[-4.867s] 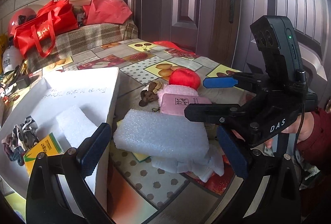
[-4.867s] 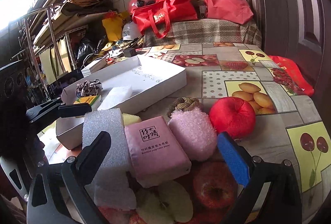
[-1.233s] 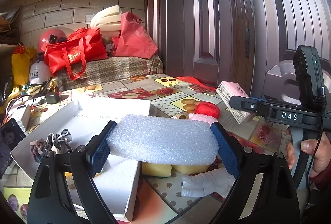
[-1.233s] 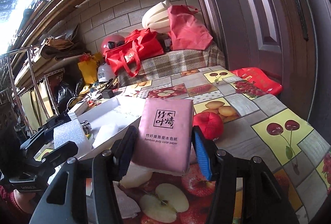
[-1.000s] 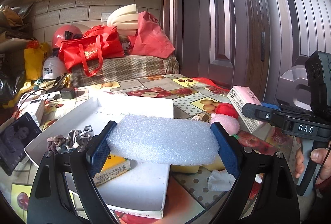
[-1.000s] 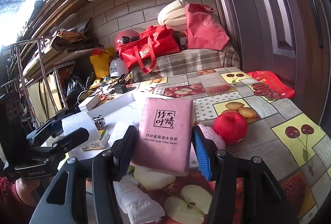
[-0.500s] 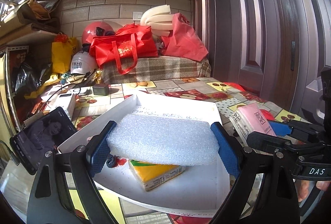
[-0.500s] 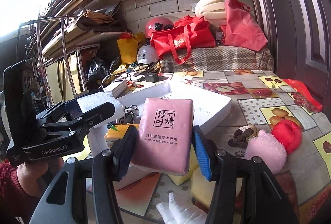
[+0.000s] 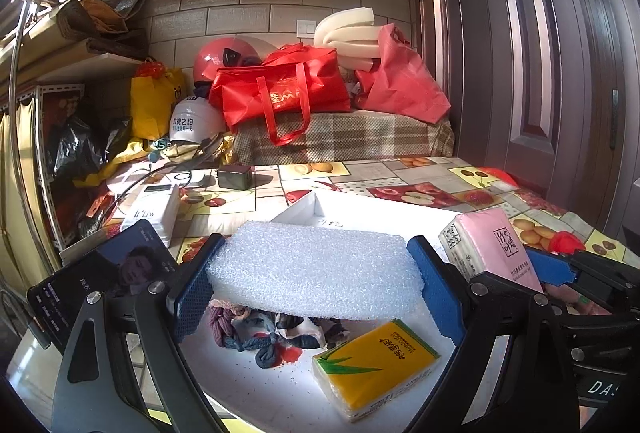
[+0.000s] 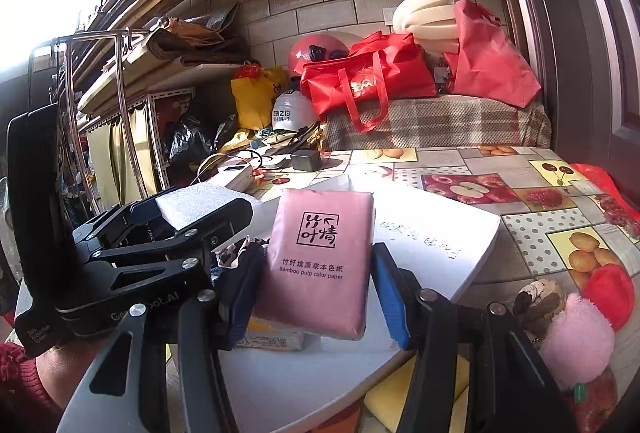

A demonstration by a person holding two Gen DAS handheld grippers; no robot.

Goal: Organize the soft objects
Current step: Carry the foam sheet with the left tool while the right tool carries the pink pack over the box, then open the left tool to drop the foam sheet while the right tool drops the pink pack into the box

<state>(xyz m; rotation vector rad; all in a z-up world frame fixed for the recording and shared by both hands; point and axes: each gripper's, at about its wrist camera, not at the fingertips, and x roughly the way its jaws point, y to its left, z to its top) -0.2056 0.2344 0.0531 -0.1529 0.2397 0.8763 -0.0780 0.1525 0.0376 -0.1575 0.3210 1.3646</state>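
Note:
My left gripper (image 9: 314,291) is shut on a white foam block (image 9: 316,269) and holds it above the white box (image 9: 256,385). Under the foam lie a bundle of patterned scrunchies (image 9: 272,333) and a yellow tissue pack (image 9: 376,363). My right gripper (image 10: 320,297) is shut on a pink tissue pack (image 10: 316,261), also over the white box (image 10: 432,245). In the left wrist view the same pink tissue pack (image 9: 492,245) shows at the right. A pink plush ball (image 10: 576,341), a red plush apple (image 10: 610,293) and a yellow sponge (image 10: 384,397) stay on the table.
A phone (image 9: 104,273) leans at the box's left. A white power bank (image 9: 152,211) and a black charger (image 9: 235,177) lie beyond it. Red bags (image 9: 280,93) and helmets sit on a plaid-covered ledge at the back. A dark door (image 9: 560,73) stands at the right.
Both grippers have carried their loads leftward from the table's right side to above the white box. The plush ball and red apple have slid to the right edge of the right wrist view.

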